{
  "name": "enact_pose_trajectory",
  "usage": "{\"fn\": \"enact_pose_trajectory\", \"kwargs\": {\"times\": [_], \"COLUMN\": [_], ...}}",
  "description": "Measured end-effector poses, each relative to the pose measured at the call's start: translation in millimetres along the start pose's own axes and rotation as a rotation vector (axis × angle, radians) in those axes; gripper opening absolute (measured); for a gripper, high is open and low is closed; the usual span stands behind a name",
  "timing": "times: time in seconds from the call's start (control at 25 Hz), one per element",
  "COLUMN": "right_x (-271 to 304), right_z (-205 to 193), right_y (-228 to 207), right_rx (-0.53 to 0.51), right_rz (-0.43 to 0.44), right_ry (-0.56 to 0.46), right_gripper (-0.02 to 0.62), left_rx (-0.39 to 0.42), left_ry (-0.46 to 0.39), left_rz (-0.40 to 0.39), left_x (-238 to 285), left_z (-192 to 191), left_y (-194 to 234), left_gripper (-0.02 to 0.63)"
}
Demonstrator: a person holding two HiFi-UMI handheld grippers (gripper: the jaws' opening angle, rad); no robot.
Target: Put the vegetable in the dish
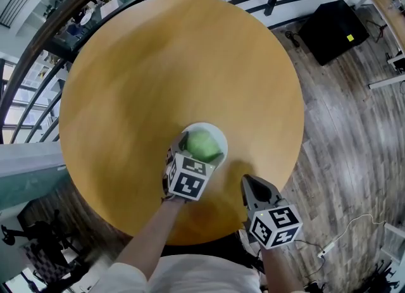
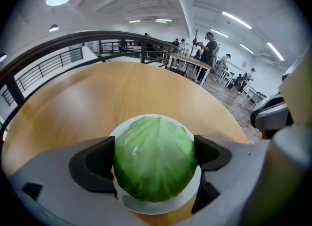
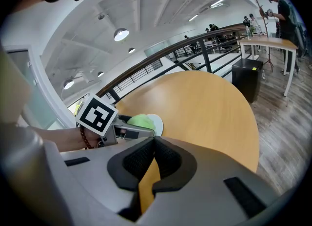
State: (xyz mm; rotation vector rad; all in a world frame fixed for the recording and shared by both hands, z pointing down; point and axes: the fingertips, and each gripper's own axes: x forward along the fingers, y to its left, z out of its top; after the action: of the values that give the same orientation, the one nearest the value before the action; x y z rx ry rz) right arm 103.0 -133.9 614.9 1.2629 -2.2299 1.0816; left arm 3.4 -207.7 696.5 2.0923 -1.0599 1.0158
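The left gripper [image 2: 155,157] is clamped on a round, pale green cabbage head [image 1: 202,143], one dark pad on each side of it. The cabbage is right over a small round white dish [image 1: 218,135] near the front edge of the big round wooden surface [image 1: 158,76]. From the left gripper view it looks like it's sitting in the dish, but I honestly can't say if it's touching or just above it. The right gripper [image 3: 152,140] is off to the side near the surface's edge, with its jaws pressed together and nothing between them. It's apart from the dish.
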Motion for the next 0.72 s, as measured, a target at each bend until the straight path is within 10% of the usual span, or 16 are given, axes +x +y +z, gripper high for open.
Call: {"fn": "enact_pose_trajectory", "kwargs": {"times": [0.72], "right_x": [-24], "right_z": [24], "right_y": [37], "right_rx": [-0.089], "right_rz": [0.035], "right_ry": [-0.036], "right_gripper": [0.017], "left_rx": [-0.010], "left_ry": [-0.103], "left_rz": [0.000], "left_x": [-96], "left_z": [12], "left_y": [-19], "left_gripper": [0.485]}}
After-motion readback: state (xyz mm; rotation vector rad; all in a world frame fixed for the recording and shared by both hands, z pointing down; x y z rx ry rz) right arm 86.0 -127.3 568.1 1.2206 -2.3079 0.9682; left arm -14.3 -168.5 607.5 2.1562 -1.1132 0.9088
